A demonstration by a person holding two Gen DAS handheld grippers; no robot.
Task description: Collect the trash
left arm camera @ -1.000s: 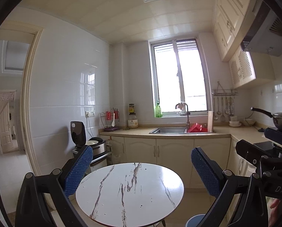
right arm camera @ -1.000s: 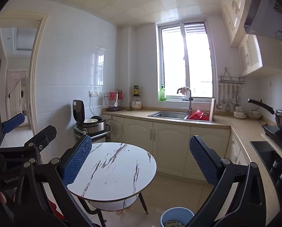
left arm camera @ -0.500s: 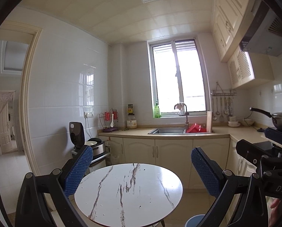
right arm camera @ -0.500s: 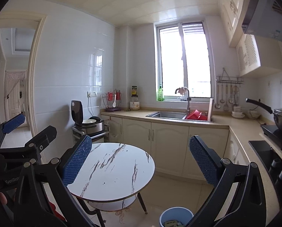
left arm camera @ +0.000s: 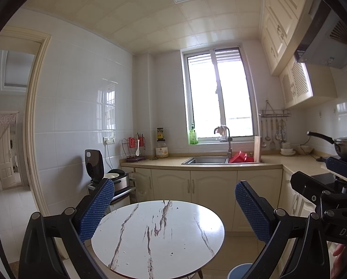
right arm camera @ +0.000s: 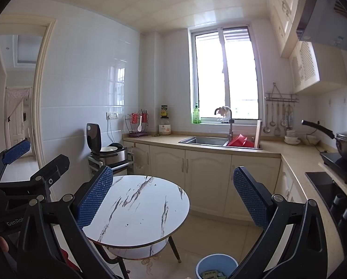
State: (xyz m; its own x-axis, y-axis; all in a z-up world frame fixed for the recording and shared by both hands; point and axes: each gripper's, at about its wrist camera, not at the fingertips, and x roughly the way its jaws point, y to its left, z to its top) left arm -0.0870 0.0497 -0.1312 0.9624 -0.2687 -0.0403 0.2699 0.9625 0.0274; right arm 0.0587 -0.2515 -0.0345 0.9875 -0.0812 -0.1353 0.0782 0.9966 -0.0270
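Note:
A blue waste bin (right arm camera: 216, 266) stands on the floor right of the round marble table (right arm camera: 138, 207), with some packets inside it. Its rim also shows in the left wrist view as the blue waste bin (left arm camera: 239, 270), low and partly hidden behind a finger. My left gripper (left arm camera: 174, 207) is open above the marble table (left arm camera: 158, 234), nothing between its blue pads. My right gripper (right arm camera: 173, 197) is open too and holds nothing. The left gripper (right arm camera: 17, 150) shows at the left edge of the right wrist view. The tabletop bears only tiny dark specks.
Cream cabinets and a counter with a sink (left arm camera: 206, 160) run along the far wall under the window. A rice cooker (right arm camera: 109, 152) sits on a low stand by the left wall. A pan (right arm camera: 345, 139) and black hob (right arm camera: 324, 183) lie right. A doorway (left arm camera: 8, 139) opens left.
Both views have tilted slightly, so the table and counter sit a little lower and to the left in frame. Both grippers stay open and empty.

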